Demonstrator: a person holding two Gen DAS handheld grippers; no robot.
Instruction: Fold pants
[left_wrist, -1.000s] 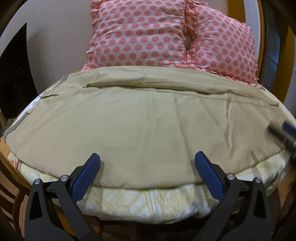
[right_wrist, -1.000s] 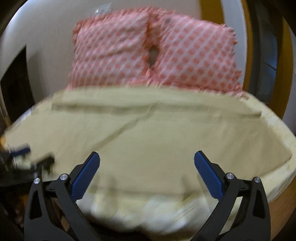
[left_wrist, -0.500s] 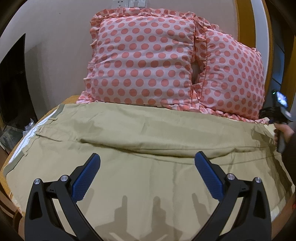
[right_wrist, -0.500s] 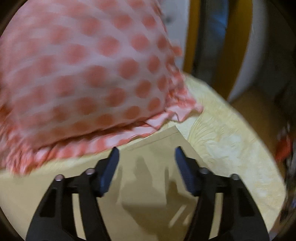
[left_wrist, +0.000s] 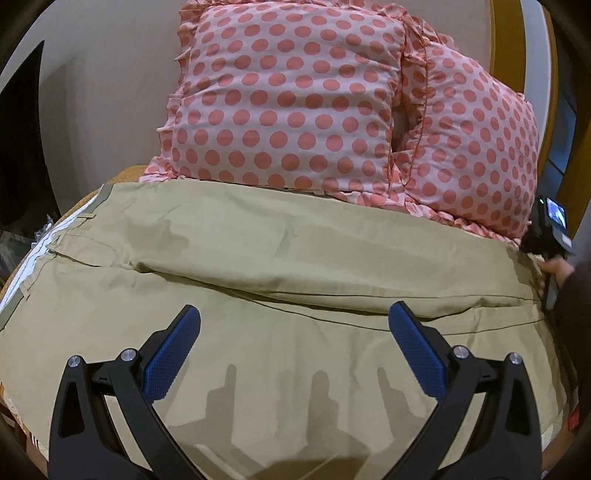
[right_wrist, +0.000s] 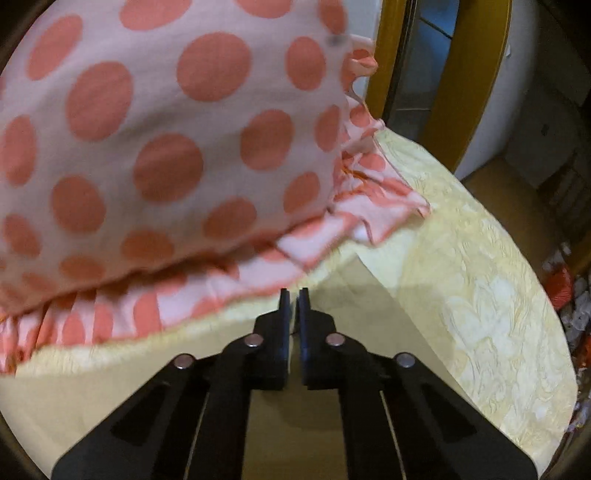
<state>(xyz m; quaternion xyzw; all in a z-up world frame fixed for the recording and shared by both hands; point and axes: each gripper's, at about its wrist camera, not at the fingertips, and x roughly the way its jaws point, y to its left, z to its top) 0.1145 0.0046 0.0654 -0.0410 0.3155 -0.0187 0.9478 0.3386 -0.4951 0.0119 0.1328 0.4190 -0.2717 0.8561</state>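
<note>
Khaki pants (left_wrist: 295, 258) lie spread flat across the bed, waistband at the left, legs running right. My left gripper (left_wrist: 293, 334) is open and empty, just above the near leg. My right gripper (right_wrist: 293, 297) is shut at the far right corner of the pants (right_wrist: 280, 424), close under the pillow frill; its jaws appear closed on the hem there, though the cloth between them is hard to see. It also shows at the right edge of the left wrist view (left_wrist: 546, 236).
Two pink polka-dot pillows (left_wrist: 295, 99) lean against the wall behind the pants, one of them close in the right wrist view (right_wrist: 147, 147). A yellow patterned bedspread (right_wrist: 480, 295) covers the bed. A wooden frame (right_wrist: 454, 74) stands at the right.
My right gripper has closed at the pants' far right corner, where it was open half a second ago. My left gripper has moved forward over the pants.
</note>
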